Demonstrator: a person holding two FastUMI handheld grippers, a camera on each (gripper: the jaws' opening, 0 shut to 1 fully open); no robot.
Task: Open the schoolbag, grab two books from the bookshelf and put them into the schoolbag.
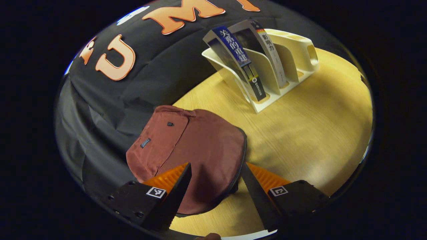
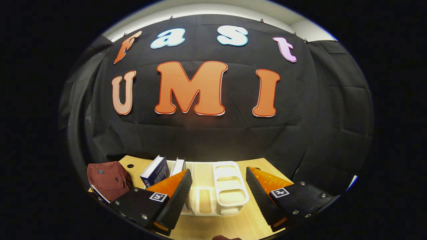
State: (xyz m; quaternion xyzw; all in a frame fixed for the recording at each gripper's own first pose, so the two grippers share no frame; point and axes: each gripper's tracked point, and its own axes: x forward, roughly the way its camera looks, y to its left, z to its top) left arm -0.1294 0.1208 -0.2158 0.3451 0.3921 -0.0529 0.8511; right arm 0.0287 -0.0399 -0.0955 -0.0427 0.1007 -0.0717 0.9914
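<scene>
In the left gripper view the left gripper [image 1: 216, 186] hangs low over the near part of the table, tilted so the scene slants, its fingers spread wide and holding nothing. Between and just beyond the two fingers lies the schoolbag [image 1: 193, 153], a dark red fabric bag lying flat on the wooden table [image 1: 317, 133], its flap side up and a dark zip edge running along its right rim. The bag looks closed. Its long axis runs from the near fingers toward the far left, where it meets the black cloth wall [image 1: 110, 110].

Farther off to the right stands the white bookshelf [image 1: 293, 63], a slotted rack. Two books lean in its left slots, spines toward the camera and tops tipped to the far left: a blue-spined book [image 1: 238, 63] in the outer slot and a white-spined book [image 1: 272, 55] just beside it.

In the right gripper view the right gripper [image 2: 218, 196] is held level, facing the cloth wall squarely, fingers also wide apart and empty. The bookshelf [image 2: 230, 186] sits directly ahead between the fingers, its empty slots on the right; the blue-spined book [image 2: 155, 171] and white-spined book [image 2: 177, 166] stand at its left, and the schoolbag [image 2: 108, 180] rests well left of them near the table edge. Pale wall shows above the cloth.
</scene>
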